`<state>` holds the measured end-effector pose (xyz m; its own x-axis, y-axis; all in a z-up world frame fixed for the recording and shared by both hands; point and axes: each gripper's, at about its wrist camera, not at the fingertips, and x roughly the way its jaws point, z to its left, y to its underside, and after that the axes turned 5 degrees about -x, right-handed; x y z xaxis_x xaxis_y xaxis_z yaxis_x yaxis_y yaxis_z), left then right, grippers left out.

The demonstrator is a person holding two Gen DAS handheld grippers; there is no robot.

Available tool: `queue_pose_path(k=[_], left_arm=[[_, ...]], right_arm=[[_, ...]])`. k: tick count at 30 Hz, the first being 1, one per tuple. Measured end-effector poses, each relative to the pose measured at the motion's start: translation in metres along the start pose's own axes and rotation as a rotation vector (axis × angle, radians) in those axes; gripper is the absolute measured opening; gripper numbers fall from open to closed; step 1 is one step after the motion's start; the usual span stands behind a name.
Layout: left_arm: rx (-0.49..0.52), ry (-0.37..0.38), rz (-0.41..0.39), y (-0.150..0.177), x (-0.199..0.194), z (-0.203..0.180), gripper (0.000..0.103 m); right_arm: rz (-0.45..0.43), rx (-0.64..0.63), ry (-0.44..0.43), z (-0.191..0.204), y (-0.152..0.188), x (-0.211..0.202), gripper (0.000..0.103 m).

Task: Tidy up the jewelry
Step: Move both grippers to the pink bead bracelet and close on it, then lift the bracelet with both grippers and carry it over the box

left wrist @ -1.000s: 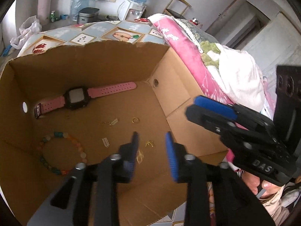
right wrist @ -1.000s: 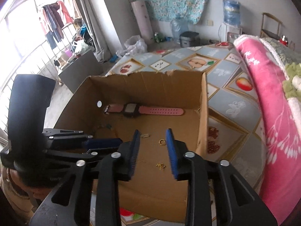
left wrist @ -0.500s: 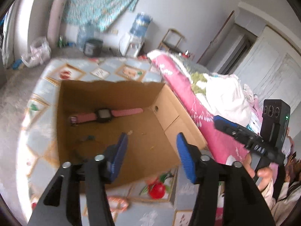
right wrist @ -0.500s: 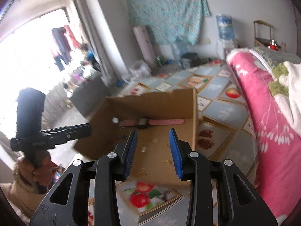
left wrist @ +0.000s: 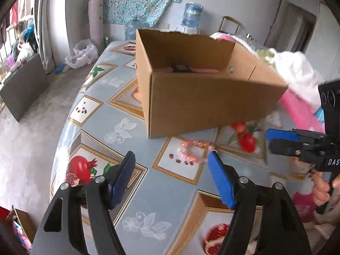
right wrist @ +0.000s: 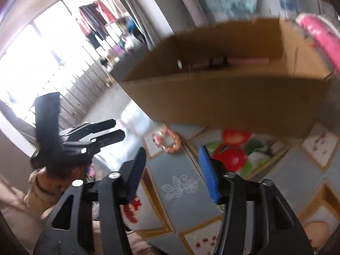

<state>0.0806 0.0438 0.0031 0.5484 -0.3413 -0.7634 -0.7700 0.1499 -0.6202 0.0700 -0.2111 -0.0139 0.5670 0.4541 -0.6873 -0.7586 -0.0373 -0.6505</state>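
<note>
The left gripper hangs empty, jaws opening wide; the right gripper is part-open and empty too. Just beyond both sets of fingertips lies a pink beaded bracelet on the fruit-patterned tablecloth. Farther ahead stands an open brown cardboard box holding a pink-strapped watch.

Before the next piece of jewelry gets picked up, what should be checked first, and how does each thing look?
1. Pink bead bracelet lies free on the tablecloth, outside the cardboard box: ok.
2. Left gripper empty, its fingers opening, nothing between them: ok.
3. Bracelet sits ahead of the left gripper, between its tips in the left wrist view: ok.
4. Right gripper empty, fingers apart: ok.
5. Box top open, pink watch already inside: ok.
6. Picture sharp enough to aim: not ok in the right wrist view, which is blurred.
</note>
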Motion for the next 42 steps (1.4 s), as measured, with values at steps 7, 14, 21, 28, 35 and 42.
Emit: queue_pose_path(k=[7, 14, 21, 28, 35, 42], left_arm=[[0.021, 0.074, -0.001, -0.002, 0.032, -0.002, 0.048], [0.03, 0.119, 0.069, -0.004, 0.065, -0.008, 0.021], [0.046, 0.112, 0.065, -0.003, 0.067, -0.011, 0.009], [0.058, 0.128, 0.096, 0.01, 0.056, -0.023, 0.009], [0.093, 0.122, 0.112, 0.021, 0.05, -0.041, 0.01], [0.047, 0.136, 0.118, 0.017, 0.054, -0.037, 0.01]], right_arm=[[0.063, 0.025, 0.069, 0.007, -0.009, 0.043, 0.027], [0.08, -0.007, 0.125, 0.016, -0.014, 0.065, 0.022], [0.091, -0.05, 0.164, 0.025, -0.016, 0.079, 0.01], [0.086, -0.057, 0.189, 0.022, -0.011, 0.069, 0.008], [0.094, -0.07, 0.194, 0.02, 0.004, 0.059, 0.008], [0.1, -0.116, 0.212, 0.022, 0.015, 0.058, 0.012]])
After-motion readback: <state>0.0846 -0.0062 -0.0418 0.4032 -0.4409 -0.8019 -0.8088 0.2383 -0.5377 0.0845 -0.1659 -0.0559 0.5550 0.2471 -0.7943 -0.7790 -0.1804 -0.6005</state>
